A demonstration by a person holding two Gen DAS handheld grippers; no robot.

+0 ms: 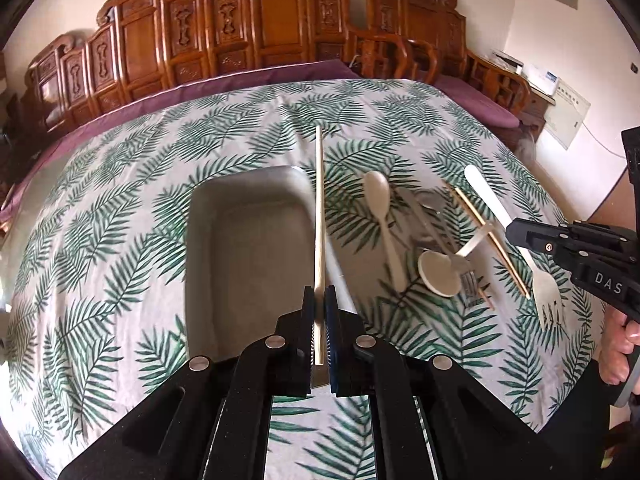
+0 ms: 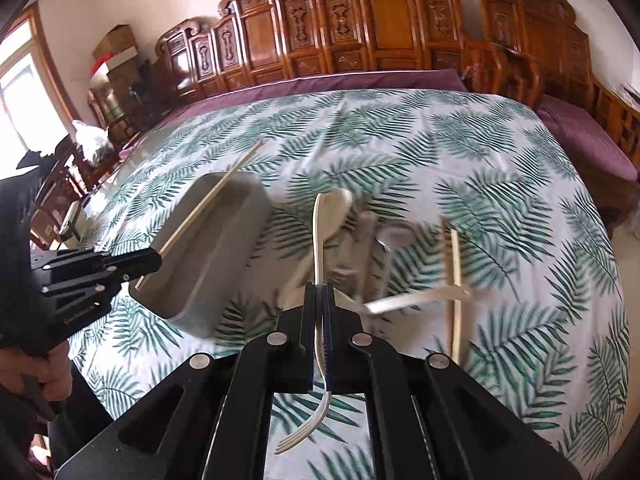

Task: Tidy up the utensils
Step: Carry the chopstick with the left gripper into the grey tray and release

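Left fingers (image 1: 320, 300): clamped on chopstick (image 1: 319, 200) above tray (image 1: 200, 240); thin, may pivot, miss tray. Right fingers (image 2: 319, 292): clamped on fork (image 2: 318, 240); may slip.

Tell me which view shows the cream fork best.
The left wrist view: the cream fork shows side-on and whole, handle tip to tines, pinched in the right tool. The right wrist view looks along the fork, edge-on and foreshortened, its middle hidden between the closed fingers and only the tines clear below.
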